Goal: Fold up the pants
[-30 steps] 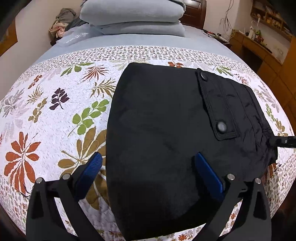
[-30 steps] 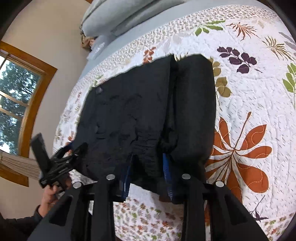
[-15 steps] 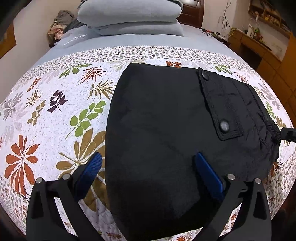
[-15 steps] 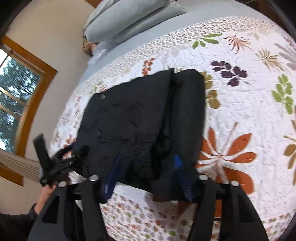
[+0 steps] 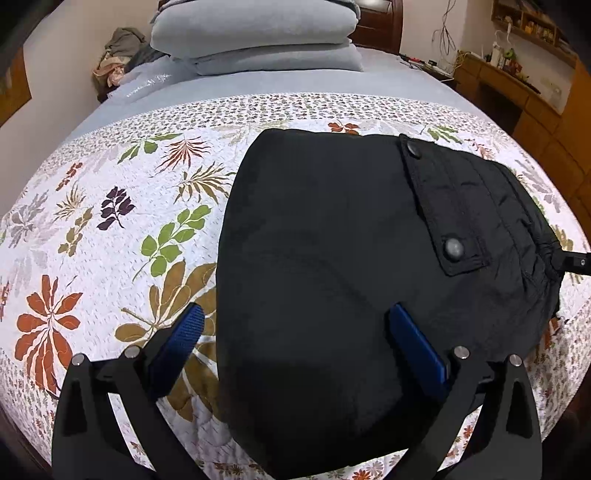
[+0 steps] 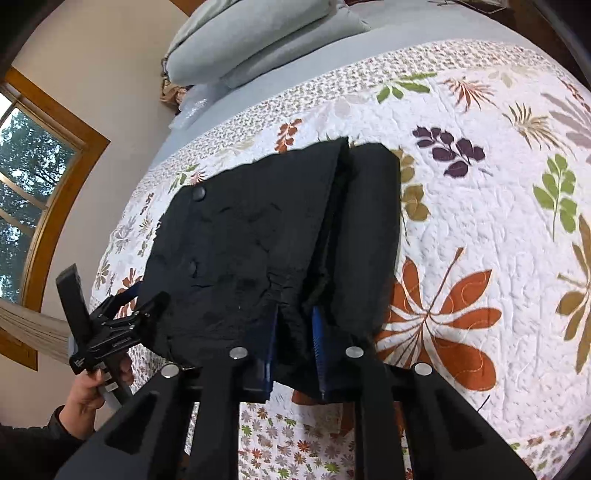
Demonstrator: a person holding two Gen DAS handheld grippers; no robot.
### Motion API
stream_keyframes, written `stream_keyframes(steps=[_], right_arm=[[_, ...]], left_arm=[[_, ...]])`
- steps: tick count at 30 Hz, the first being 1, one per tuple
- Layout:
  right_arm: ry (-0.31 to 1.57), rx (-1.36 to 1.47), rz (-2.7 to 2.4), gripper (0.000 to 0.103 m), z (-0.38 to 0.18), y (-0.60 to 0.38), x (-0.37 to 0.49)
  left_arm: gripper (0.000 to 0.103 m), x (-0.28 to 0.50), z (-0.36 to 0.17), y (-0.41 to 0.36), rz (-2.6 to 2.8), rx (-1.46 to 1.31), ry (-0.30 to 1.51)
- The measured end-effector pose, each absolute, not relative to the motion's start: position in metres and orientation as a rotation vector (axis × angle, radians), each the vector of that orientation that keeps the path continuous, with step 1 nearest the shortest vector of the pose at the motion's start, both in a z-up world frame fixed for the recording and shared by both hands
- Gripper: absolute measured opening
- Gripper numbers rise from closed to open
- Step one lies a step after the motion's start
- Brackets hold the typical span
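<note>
Risking dragging the folded pants [image 6: 258, 258] askew toward 6 o'clock, right gripper [image 6: 294, 343] having just been closing, pinching their edge, left gripper [image 5: 295, 343] gaping wide, holding nothing.

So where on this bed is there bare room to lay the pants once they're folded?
Bare floral quilt lies open between the black pants and the bed's edge, and on up to the grey sheet. Crowded: the stacked pillows at the head, and the near edge where the left gripper and right gripper work.
</note>
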State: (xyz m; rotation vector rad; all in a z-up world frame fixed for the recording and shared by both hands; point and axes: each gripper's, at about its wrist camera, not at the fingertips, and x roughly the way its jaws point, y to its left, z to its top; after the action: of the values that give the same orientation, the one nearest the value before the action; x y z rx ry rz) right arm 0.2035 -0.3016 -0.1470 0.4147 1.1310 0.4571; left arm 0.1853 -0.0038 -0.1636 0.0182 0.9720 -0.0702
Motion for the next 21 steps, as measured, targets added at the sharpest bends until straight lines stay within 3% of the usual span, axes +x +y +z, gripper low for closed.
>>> stream_keyframes(steps=[3,16,18,21], right_arm=[[1.13,0.414,0.429,0.03,-0.148,-0.302,0.203],[1.046,0.218,0.12,0.037,-0.118,-0.31,0.141],[1.027,0.232,0.119,0.049,-0.111,-0.305,0.129],[0.99,0.226,0.117,0.056,-0.096,-0.294,0.116]], left_arm=[[0.1,0.183,-0.162,-0.003,-0.055,0.01,0.968],[0.1,0.144,-0.139,0.024,0.003,-0.025,0.954],[0.1,0.136,-0.133,0.026,0.004,-0.038,0.959],[0.1,0.122,-0.119,0.025,0.01,-0.031,0.943]])
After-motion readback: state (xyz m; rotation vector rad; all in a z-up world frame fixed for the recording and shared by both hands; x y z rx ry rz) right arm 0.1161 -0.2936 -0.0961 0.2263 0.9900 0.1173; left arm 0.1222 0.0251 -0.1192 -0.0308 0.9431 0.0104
